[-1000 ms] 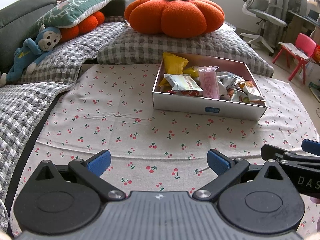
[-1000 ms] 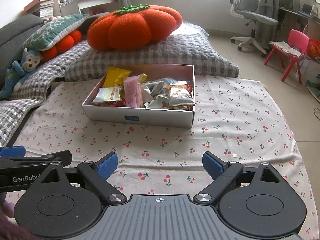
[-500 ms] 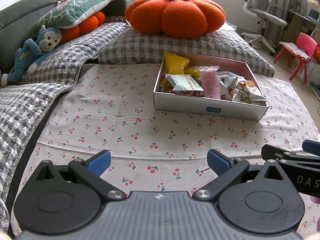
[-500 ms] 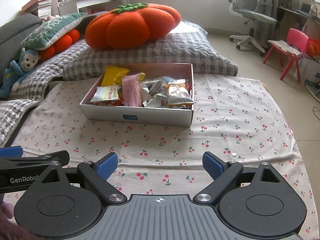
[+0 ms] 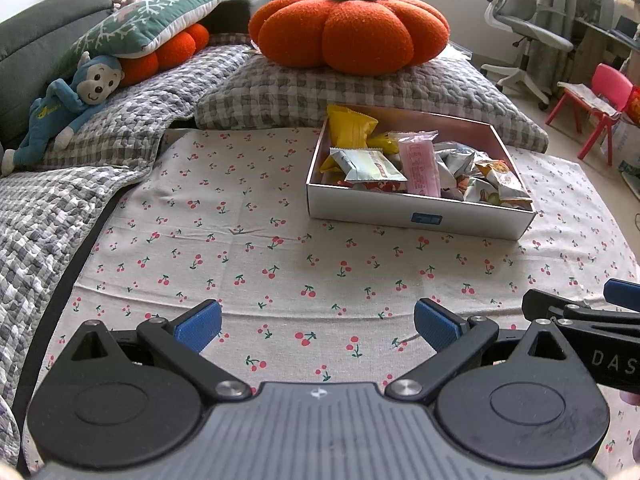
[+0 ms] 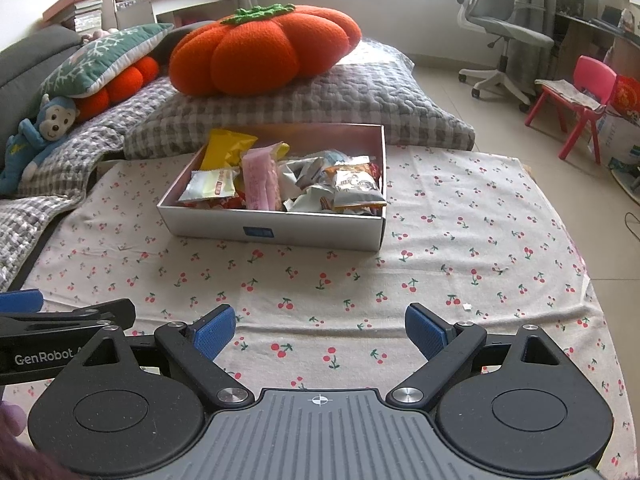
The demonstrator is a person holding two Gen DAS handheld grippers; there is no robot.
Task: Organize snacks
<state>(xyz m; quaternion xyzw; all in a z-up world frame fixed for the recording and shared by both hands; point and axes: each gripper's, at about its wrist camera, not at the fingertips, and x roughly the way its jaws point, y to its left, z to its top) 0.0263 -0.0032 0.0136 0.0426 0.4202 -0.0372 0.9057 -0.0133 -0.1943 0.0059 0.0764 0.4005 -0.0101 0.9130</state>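
Snacks (image 6: pixel 280 178) sit heaped in the box (image 6: pixel 272 232) mid-bed — both claws, left claw (image 5: pixel 316 326) and right claw (image 6: pixel 320 330), hover wide open and empty, so, judging by the pile, reach for one top packet at a time.

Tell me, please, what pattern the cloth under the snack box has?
Small red cherries on the beige cloth, clearest in the right wrist view.

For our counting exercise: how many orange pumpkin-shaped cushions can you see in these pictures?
2. The big pumpkin cushion sits on the grey checked pillow behind the snack box. The smaller pumpkin cushion lies partly hidden under the green pillow, beside the toy monkey.
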